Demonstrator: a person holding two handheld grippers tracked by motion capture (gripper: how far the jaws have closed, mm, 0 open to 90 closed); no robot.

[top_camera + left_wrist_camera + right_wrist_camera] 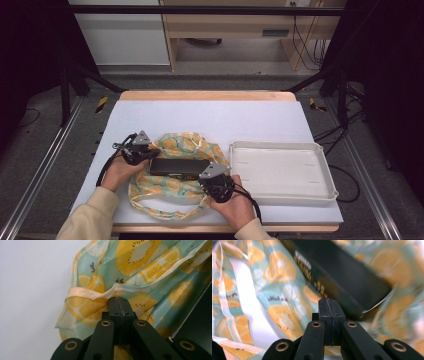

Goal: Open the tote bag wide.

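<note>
Item: black box lying on fruit-print bag at desk centre; left gripper closed at the bag's trimmed edge, right gripper closed beside the box's corner, seemingly steadying both for bagging; white tray alongside.

Left gripper jaws closed; right gripper closed, view slightly blurred; both hands low.
</note>
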